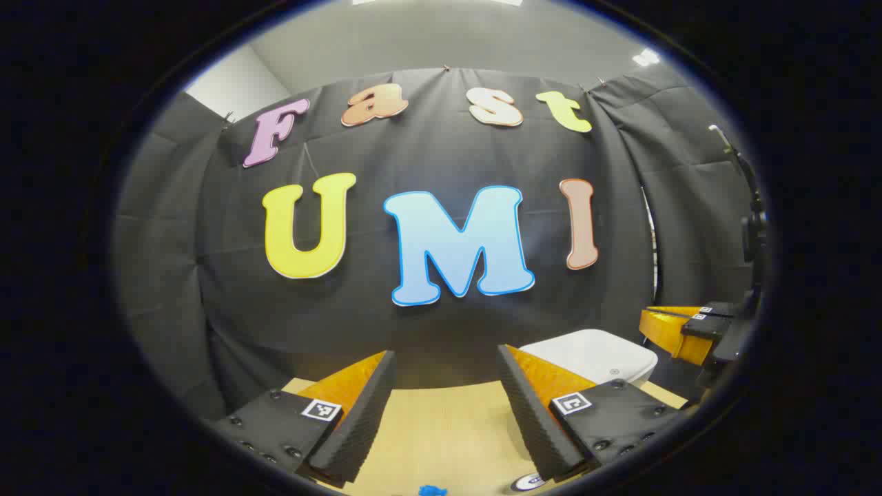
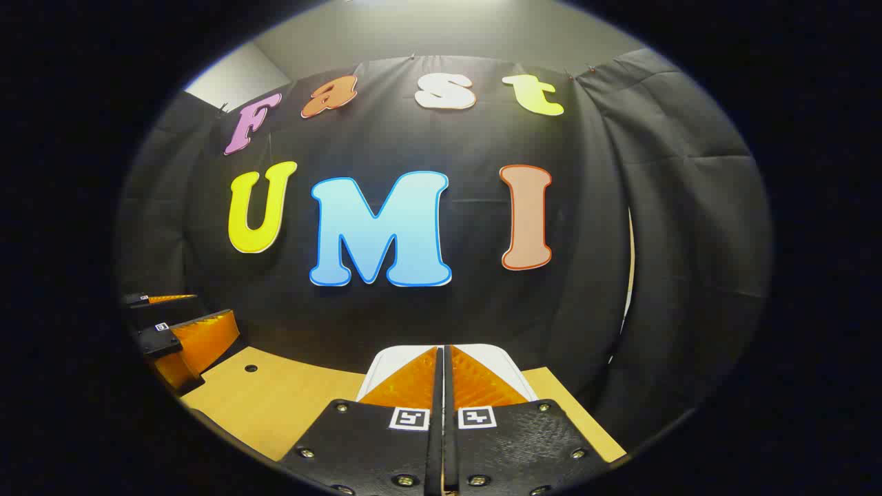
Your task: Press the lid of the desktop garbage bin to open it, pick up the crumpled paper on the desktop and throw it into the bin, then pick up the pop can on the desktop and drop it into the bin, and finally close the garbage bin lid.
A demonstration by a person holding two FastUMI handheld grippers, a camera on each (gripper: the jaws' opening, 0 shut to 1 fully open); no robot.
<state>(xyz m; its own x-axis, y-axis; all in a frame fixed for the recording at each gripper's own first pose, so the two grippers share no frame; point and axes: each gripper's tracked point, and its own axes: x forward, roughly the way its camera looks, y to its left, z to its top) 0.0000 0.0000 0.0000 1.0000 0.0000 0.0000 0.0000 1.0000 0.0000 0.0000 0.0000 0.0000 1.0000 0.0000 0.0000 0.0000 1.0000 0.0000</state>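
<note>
Bin lid first: the white bin (image 1: 592,355) stands at the far edge of the light wooden table (image 1: 441,427), close to the black cloth wall (image 1: 427,324). Its lid lies flat and closed, so what is inside cannot be seen.

In the left gripper view, going left to right, the left gripper (image 1: 446,406) shows at the bottom with its two fingers spread wide apart and only bare tabletop between them; it grips nothing. At the bottom edge between the fingers sits a small blue scrap (image 1: 432,490), and just right of it a round dark-and-white thing (image 1: 529,481), cut off by the edge and too small a piece to name. The bin rises behind the right-hand finger, partly hidden by it. Farther right, at the edge of the view, the right gripper (image 1: 679,331) is seen from the side, level with the bin's top and just beside it.

In the right gripper view, the left gripper (image 2: 182,331) appears at the far left, above the table's left end, well apart from the bin. A small dark hole (image 2: 251,368) marks the tabletop near it. In the middle, the right gripper (image 2: 442,372) has its fingers pressed together with nothing between them, their tips pointing at the bin's white lid (image 2: 499,358); I cannot tell whether they touch it.
</note>
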